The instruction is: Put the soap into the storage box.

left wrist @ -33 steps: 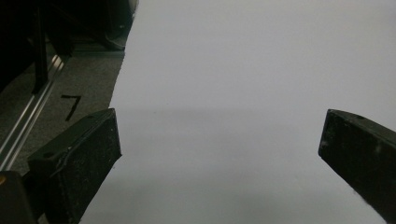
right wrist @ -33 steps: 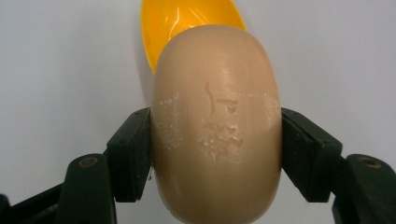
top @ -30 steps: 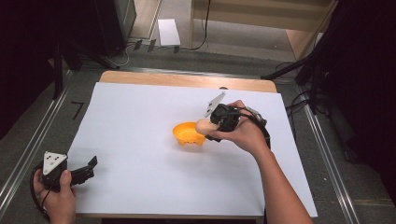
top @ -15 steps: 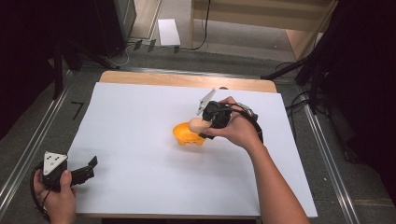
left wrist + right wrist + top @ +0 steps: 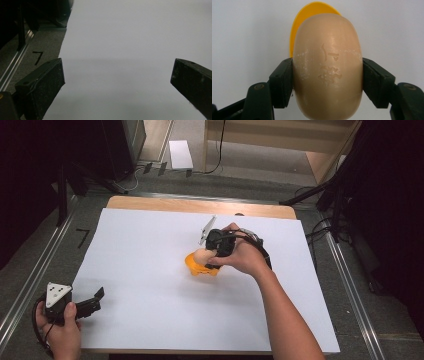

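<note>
A beige oval bar of soap point(image 5: 328, 67) with stamped characters is clamped between the jaws of my right gripper point(image 5: 327, 80). Behind it lies an orange dish point(image 5: 315, 15). In the high view the right gripper point(image 5: 204, 257) holds the soap point(image 5: 201, 256) just over the orange dish point(image 5: 197, 266) near the middle of the white sheet. My left gripper point(image 5: 92, 301) rests at the sheet's near left corner with its jaws wide apart. In the left gripper view, the left gripper point(image 5: 117, 80) has bare white sheet between its jaws.
A white sheet point(image 5: 150, 250) covers the wooden table point(image 5: 150, 202). Metal rails point(image 5: 30, 280) run along both sides. A black mark point(image 5: 37, 57) is on the grey surface to the left. Dark stands and cables point(image 5: 340, 210) crowd the right side.
My right hand has carried the soap leftward and slightly down, over the orange dish. The left gripper has stayed put.
</note>
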`<action>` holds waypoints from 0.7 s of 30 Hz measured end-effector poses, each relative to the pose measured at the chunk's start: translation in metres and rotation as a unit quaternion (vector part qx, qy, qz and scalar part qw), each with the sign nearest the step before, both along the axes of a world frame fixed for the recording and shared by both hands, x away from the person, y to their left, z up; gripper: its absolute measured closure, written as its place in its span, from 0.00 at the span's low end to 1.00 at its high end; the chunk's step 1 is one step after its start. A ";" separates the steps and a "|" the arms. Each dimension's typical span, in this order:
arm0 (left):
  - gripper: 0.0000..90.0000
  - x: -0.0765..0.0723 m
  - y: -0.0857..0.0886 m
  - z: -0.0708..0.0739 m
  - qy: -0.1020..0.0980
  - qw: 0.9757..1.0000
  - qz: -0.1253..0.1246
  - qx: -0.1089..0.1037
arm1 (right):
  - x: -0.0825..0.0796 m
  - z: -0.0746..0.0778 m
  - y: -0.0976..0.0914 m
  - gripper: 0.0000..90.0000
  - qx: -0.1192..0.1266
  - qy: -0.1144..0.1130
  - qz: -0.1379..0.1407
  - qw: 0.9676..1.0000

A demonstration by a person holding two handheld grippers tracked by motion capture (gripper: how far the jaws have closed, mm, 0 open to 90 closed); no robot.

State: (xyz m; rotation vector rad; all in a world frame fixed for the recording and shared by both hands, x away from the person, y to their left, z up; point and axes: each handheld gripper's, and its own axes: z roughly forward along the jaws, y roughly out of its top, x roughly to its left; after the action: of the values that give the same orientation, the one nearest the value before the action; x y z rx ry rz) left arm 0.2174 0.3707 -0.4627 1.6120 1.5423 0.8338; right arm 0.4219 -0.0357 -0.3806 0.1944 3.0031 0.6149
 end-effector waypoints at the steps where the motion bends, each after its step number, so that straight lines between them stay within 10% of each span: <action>1: 0.00 0.000 0.000 0.000 0.000 1.000 0.000 0.000 | 0.001 -0.001 0.001 0.37 0.000 -0.002 0.002 1.000; 21: 0.00 0.000 0.001 0.000 0.000 1.000 -0.002 -0.003 | 0.011 -0.015 0.003 0.37 -0.002 0.036 0.005 0.999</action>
State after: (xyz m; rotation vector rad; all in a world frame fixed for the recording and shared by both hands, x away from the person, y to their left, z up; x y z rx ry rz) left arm 0.2175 0.3714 -0.4627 1.6110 1.5395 0.8263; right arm 0.4327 -0.0328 -0.3952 0.2054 3.0758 0.6148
